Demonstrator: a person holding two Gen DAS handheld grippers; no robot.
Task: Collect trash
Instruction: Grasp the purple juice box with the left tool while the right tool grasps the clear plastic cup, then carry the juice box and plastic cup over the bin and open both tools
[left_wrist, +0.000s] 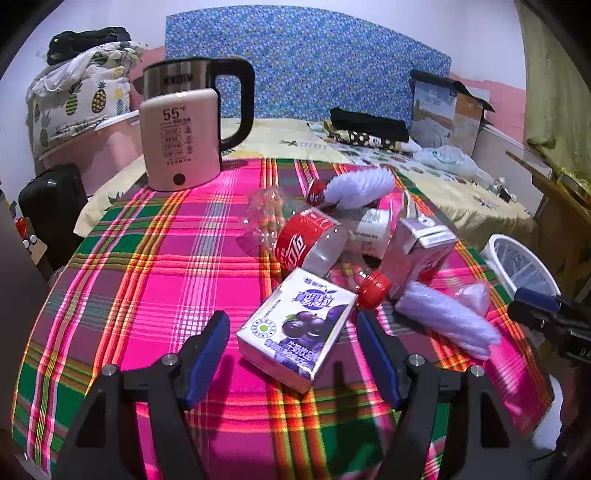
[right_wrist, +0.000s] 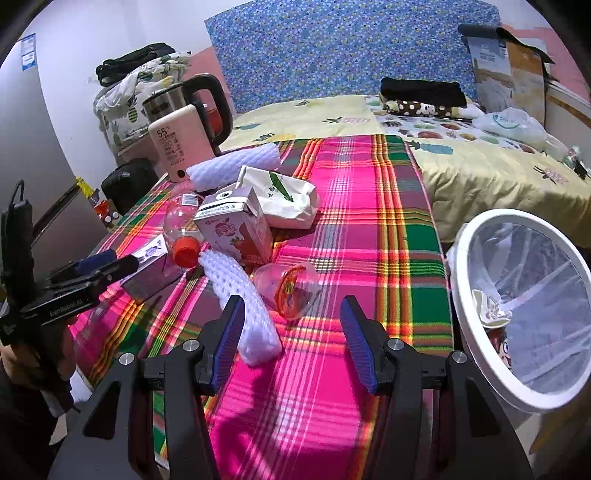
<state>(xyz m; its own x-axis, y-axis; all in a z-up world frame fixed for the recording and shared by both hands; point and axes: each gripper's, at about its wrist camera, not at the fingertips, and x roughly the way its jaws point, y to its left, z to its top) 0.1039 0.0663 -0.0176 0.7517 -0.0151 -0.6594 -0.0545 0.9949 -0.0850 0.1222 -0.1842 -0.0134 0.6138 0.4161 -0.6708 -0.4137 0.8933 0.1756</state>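
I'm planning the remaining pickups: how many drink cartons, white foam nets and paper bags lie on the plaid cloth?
Drink cartons: 2, the purple carton and the pink carton
White foam nets: 2, the near net and the far net
Paper bags: 1, the white bag
Total: 5

Open right gripper (right_wrist: 291, 317) over the plaid tablecloth (right_wrist: 354, 221)

A white foam net sleeve (right_wrist: 243, 306) lies by its left finger, a crumpled clear cup (right_wrist: 290, 286) ahead; the white bin (right_wrist: 458, 295) stands right.
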